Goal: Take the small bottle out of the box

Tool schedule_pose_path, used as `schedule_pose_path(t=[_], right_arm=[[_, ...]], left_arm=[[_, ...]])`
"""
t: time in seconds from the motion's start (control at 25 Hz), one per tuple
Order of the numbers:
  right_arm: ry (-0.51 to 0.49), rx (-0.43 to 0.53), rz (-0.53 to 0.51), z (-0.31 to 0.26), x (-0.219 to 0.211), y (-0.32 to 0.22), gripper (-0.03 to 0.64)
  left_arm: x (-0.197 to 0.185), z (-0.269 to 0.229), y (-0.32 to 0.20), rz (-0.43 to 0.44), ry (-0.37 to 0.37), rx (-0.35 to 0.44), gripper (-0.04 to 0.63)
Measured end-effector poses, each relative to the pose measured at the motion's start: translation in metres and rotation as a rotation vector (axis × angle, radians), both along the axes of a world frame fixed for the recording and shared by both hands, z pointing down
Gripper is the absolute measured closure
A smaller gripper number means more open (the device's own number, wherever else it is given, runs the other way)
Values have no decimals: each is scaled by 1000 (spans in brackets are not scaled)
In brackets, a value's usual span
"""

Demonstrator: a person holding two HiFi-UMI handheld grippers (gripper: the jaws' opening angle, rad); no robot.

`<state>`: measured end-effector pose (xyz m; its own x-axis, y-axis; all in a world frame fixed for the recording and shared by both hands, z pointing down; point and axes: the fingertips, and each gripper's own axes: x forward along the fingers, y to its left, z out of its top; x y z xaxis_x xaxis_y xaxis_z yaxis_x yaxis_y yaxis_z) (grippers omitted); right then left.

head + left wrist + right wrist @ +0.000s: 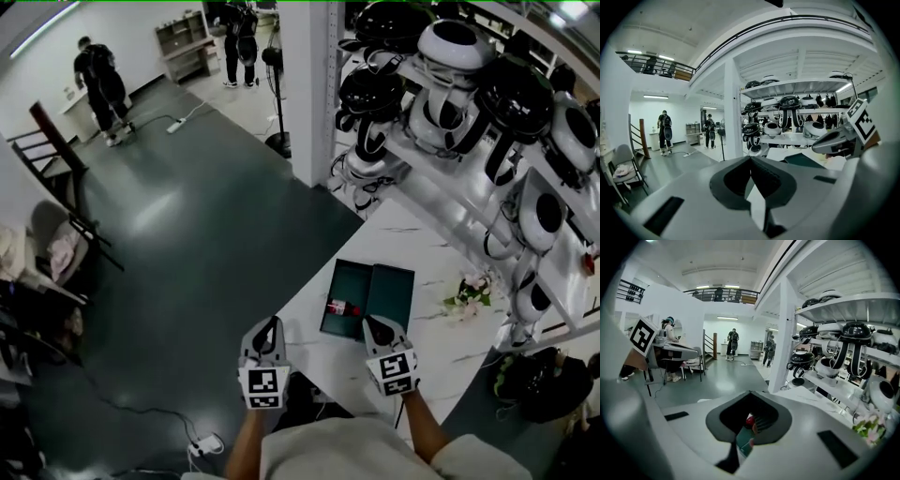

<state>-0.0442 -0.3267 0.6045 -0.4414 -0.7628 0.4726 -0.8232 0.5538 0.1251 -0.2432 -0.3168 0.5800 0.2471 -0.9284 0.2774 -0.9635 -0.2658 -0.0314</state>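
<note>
Task not yet begun: the small bottle (339,307) lies in the left half of the open box (392,286) on the table (427,333) at lower centre, while your left tongs (268,328) and right tongs (373,326) hover just below it, each pressed together and empty.

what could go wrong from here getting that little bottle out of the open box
1. The right hand-held gripper is shut; unless it opens first, it would likely just shove the small bottle.
2. The bottle lies on its side down inside the box, so a jaw may catch a wall.
3. Nothing holds the box, which sits near the table edge; it might slide.
</note>
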Motion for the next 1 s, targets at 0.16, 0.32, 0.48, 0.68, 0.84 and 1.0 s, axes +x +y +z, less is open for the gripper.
schedule_pose_path(t=[0.16, 0.32, 0.48, 0.68, 0.84, 1.0], right_arm=[[35, -34, 19, 15, -4, -12, 595], [65, -67, 23, 33, -7, -22, 595], [111, -95, 9, 52, -10, -27, 595], [202, -116, -51, 72, -16, -28, 596], [315, -108, -136, 85, -22, -28, 595], [447, -94, -235, 98, -27, -27, 595]], left_arm=[[-1, 18, -19, 37, 16, -36, 578], [2, 34, -33, 75, 27, -64, 577], [2, 50, -43, 99, 36, -93, 577], [3, 68, -48, 118, 52, -124, 577], [7, 76, -50, 133, 59, -134, 577], [10, 80, -49, 140, 61, -143, 577]])
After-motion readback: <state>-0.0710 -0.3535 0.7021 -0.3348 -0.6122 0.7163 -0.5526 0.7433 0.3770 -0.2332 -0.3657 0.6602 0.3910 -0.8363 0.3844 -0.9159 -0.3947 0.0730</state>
